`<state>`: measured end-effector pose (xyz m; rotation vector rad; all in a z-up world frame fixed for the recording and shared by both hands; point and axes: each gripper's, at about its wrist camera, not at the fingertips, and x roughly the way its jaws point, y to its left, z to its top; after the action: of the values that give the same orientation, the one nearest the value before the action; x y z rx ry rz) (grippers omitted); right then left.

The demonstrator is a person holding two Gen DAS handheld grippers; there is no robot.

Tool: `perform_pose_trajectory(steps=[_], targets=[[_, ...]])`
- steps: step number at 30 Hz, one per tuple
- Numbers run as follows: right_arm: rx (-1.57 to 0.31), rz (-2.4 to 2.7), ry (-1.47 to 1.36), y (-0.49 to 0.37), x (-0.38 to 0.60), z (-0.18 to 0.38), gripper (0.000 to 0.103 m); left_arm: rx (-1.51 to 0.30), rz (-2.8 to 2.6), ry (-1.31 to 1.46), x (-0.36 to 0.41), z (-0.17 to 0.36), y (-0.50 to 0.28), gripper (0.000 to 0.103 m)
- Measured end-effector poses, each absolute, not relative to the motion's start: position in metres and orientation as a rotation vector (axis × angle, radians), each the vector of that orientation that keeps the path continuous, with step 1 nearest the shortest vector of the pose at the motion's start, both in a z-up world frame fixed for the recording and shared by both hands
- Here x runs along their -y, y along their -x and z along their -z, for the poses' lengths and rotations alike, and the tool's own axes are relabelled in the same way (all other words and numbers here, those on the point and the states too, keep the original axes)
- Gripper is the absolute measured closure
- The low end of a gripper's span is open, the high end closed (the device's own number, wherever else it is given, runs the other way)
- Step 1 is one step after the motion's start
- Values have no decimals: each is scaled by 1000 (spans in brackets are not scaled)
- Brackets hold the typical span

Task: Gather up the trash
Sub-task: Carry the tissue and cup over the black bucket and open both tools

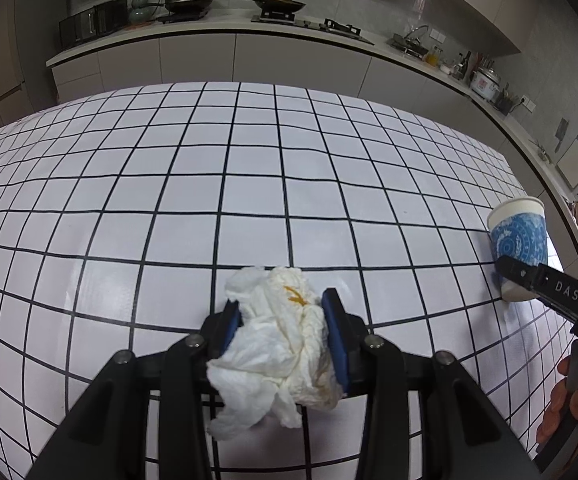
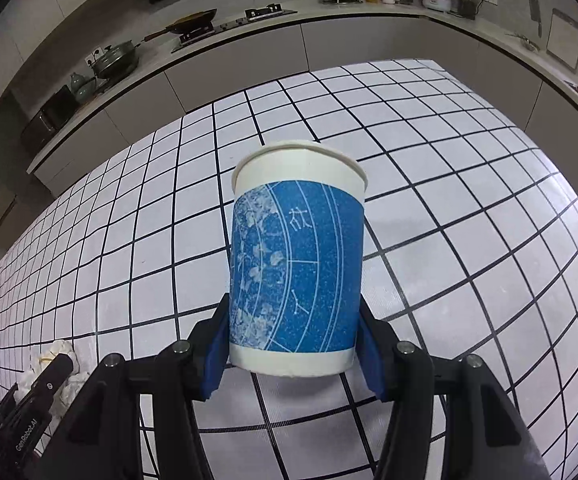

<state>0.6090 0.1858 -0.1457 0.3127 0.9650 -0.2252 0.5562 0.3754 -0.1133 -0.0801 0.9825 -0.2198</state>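
Crumpled tissue (image 1: 285,340) sits pinched in our left gripper (image 1: 285,312); our right gripper (image 2: 293,344) clamps the paper cup (image 2: 297,264), both lifted for disposal.

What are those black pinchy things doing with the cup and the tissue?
A person is tidying up trash with two pairs of tongs, one in each hand. The left tongs are squeezed shut on a crumpled tissue with yellowish stains on it. The right tongs are clamped on the bottom part of a blue and white paper cup, holding it upright. Both are over the checked table. No trash bin shows in either view.
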Motion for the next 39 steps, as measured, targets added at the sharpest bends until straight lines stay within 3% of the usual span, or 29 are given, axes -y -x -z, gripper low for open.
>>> perform_pose_trajectory(steps=[6, 13, 39], targets=[[-979, 212, -305, -616, -189, 147, 44, -984, 218, 79, -374, 115, -556, 62], [-982, 220, -288, -628, -187, 147, 35, -991, 217, 80, -374, 117, -556, 60], [-933, 193, -233, -622, -193, 136, 42, -982, 148, 8, -349, 123, -554, 52]])
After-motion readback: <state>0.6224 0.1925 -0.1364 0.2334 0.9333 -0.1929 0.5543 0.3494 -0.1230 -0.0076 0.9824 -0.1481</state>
